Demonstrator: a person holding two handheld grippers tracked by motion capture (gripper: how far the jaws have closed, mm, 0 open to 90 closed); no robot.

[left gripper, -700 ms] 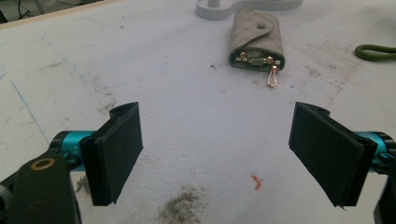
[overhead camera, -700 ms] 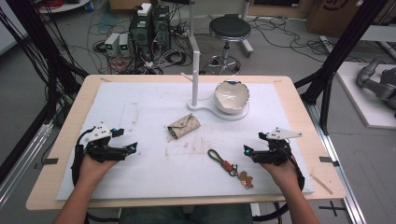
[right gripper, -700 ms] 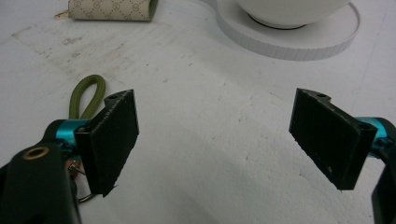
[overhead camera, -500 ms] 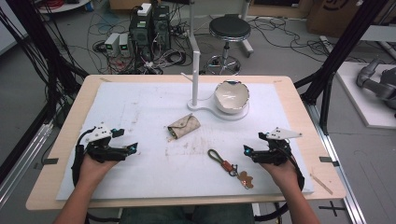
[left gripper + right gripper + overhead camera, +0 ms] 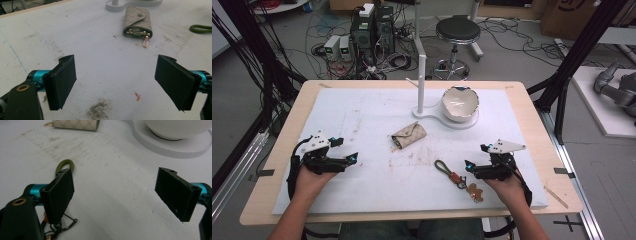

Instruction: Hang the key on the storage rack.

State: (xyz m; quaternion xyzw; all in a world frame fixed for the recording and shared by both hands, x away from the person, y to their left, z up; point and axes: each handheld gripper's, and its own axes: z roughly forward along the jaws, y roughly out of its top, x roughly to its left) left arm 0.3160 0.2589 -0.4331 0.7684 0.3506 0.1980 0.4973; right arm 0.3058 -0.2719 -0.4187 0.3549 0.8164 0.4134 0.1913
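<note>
Both hands rest near the table's point(image 5: 282, 150) front edge, one at each side of the white mat point(image 5: 372, 120). The left gripper point(image 5: 351, 159) holds its jaws spread and empty, aimed toward the beige key pouch point(image 5: 408, 135) lying mid-mat, its open end with gold hooks facing the person. The right gripper point(image 5: 469, 166) is likewise spread with nothing between its pads; the keychain point(image 5: 456, 177), an olive loop with a ring and charms, lies just beside its left jaw. A white bowl point(image 5: 459, 103) sits on the lamp stand's base point(image 5: 432, 116) beyond. Judged from this layout, the work probably pairs keychain with pouch, though the aim is uncertain. A good approach: lower the right jaws squarely over the loop's cord, pinch its middle, and steady the pouch before inserting.
</note>
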